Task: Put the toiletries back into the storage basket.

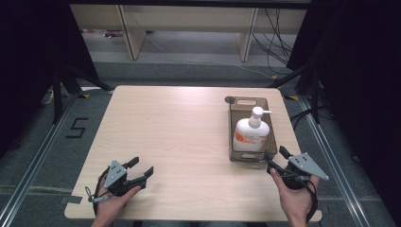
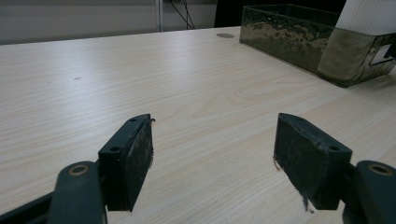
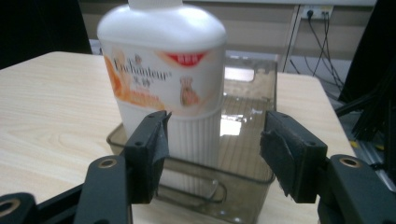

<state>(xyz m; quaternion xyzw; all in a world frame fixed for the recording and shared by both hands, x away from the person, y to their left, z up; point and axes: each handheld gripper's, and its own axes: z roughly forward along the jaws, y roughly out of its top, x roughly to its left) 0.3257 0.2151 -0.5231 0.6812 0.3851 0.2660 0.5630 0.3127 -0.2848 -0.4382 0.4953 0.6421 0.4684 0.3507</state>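
A white pump bottle point(image 1: 251, 133) with an orange label stands upright in a smoky clear plastic bin point(image 1: 238, 105) at the table's right side. In the right gripper view the bottle point(image 3: 166, 79) rises just beyond the bin's near wall point(image 3: 196, 186). My right gripper point(image 1: 276, 155) is open, its jaws right at the bin's near edge and nothing between them point(image 3: 215, 140). My left gripper point(image 1: 140, 166) rests open near the table's front left, over bare wood point(image 2: 212, 144). In the left gripper view the bin point(image 2: 299, 39) lies far off to the right.
The light wooden table point(image 1: 179, 137) has bare wood across its left and middle. A small dark grommet point(image 1: 230, 100) sits at the bin's far left corner. Beyond the table are wooden furniture legs point(image 1: 132, 33), floor cables point(image 1: 276, 42) and dark curtains on both sides.
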